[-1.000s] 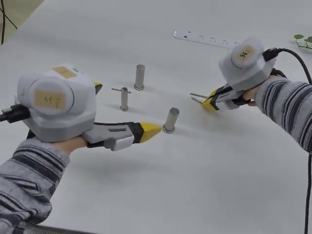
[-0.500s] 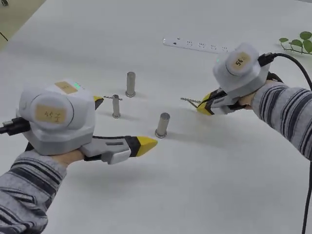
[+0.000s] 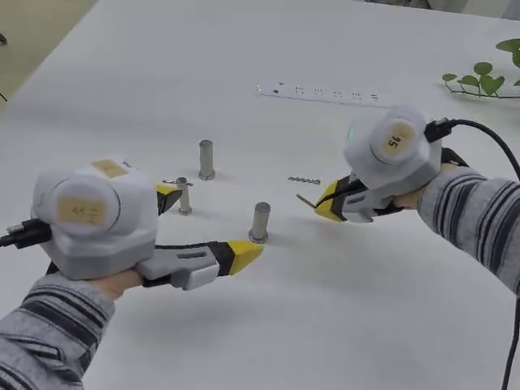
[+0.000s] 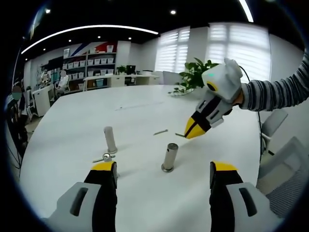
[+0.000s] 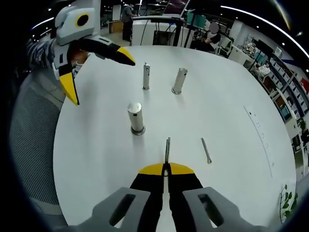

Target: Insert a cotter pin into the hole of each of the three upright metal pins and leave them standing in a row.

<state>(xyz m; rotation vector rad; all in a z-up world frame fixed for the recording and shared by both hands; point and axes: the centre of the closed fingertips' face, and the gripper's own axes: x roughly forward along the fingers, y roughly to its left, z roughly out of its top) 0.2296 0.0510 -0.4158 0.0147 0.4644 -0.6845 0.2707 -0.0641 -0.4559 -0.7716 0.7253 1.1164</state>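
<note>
Fingers (image 5: 152,170) of the right gripper (image 5: 166,169) are pinched together on a cotter pin (image 5: 167,147), its free end pointing to twelve o'clock in the right gripper view; the left gripper (image 4: 164,170) stands spread, holding nothing. In the head view the nearest metal pin (image 3: 260,222), bare, stands at eight o'clock of the held pin; a spare cotter pin (image 3: 304,180) lies at twelve. Thin, light, springy wire will likely swivel in a pinch; grip near its head. That stiff post on its small foot probably tips; steady it low.

Power strip (image 3: 318,92) and plant (image 3: 479,77) (both far back)
</note>
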